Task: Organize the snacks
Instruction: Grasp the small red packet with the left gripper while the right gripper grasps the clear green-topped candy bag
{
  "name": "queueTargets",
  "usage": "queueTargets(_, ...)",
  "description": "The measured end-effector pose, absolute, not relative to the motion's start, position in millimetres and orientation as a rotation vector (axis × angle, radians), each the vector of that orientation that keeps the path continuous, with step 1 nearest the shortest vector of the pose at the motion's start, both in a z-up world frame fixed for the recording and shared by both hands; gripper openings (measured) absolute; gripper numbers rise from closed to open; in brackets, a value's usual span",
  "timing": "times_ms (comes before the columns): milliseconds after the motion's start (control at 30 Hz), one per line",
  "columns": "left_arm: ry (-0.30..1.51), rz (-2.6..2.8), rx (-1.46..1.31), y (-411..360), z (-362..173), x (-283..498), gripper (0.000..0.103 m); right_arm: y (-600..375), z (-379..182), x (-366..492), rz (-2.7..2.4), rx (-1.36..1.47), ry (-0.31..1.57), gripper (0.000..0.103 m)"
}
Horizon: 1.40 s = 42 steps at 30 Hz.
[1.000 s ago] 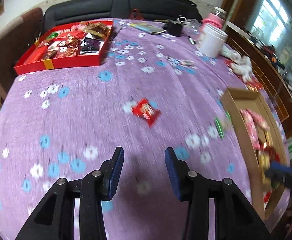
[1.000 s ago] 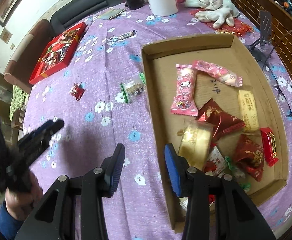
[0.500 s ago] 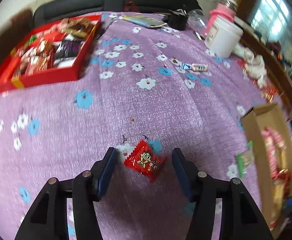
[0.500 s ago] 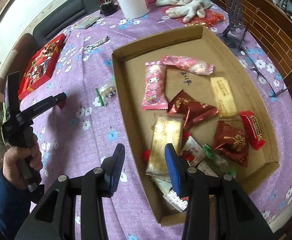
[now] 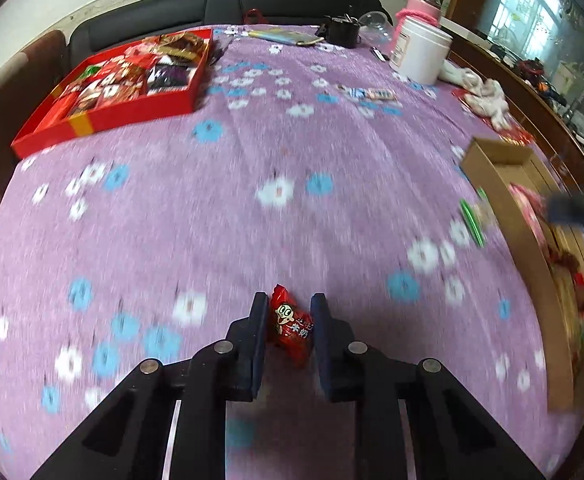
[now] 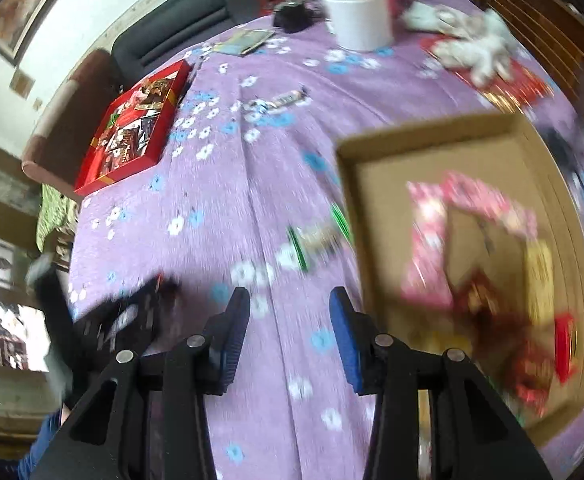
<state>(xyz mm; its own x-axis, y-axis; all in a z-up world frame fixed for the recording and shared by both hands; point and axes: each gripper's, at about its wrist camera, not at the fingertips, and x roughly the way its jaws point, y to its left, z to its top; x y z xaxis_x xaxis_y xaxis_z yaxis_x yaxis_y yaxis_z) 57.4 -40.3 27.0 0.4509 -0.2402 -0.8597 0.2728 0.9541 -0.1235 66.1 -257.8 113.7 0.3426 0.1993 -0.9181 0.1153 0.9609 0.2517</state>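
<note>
My left gripper (image 5: pixel 288 306) is shut on a small red snack packet (image 5: pixel 290 325) with a cartoon face, held just above the purple flowered tablecloth (image 5: pixel 252 208). A cardboard tray (image 5: pixel 529 256) holding several snacks lies at the right; it also shows in the right wrist view (image 6: pixel 375 160). My right gripper (image 6: pixel 290 302) is open and empty over the cloth, left of the tray. A green-edged clear snack packet (image 6: pixel 315 240) lies on the cloth beside the tray's left wall. The left gripper (image 6: pixel 132 316) shows blurred at the lower left.
A red box (image 5: pixel 104 92) full of snacks stands at the far left. A white tub (image 5: pixel 421 54), a pink flask (image 5: pixel 417 16), white gloves (image 5: pixel 487 94), a small wrapped candy (image 5: pixel 371 94) and a dark object (image 5: pixel 341 32) sit at the far side. A sofa lies behind.
My left gripper closed on the red packet that lay between its open fingers. My right gripper swung left, off the tray and over the cloth.
</note>
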Motion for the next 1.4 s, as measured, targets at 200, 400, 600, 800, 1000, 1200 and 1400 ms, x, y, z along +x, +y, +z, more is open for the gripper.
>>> queueTargets(200, 1.07, -0.312, 0.004, -25.3, 26.9, 30.5, 0.021, -241.0, 87.1, 118.8, 0.078, 0.193, 1.262, 0.04)
queueTargets(400, 1.06, -0.314, 0.002, -17.3, 25.9, 21.3, 0.021, -238.1, 59.7, 135.3, 0.075, 0.133, 1.334, 0.04)
queueTargets(600, 1.058, -0.328, -0.002, -14.0, 26.1, 19.0, 0.021, -229.0, 51.7, 100.2, 0.12, 0.161, 1.407, 0.04)
queueTargets(800, 1.066, -0.351, -0.019, -5.4, 26.6, 13.6, 0.023, -227.7, 85.9, 41.3, 0.229, 0.28, 1.374, 0.04)
queueTargets(1000, 1.064, -0.347, -0.029, -1.9, 26.6, 11.8, 0.023, -262.6, 96.5, 52.6, 0.062, 0.27, 1.314, 0.04)
queueTargets(1200, 1.063, -0.337, -0.021, -0.9, 26.6, 10.5, 0.023, -255.7, 75.7, 68.5, -0.017, 0.233, 1.364, 0.031)
queueTargets(1400, 1.052, -0.331, -0.022, 1.1, 25.4, 7.9, 0.023, -241.1, 58.7, 81.3, -0.127, 0.076, 1.385, 0.022)
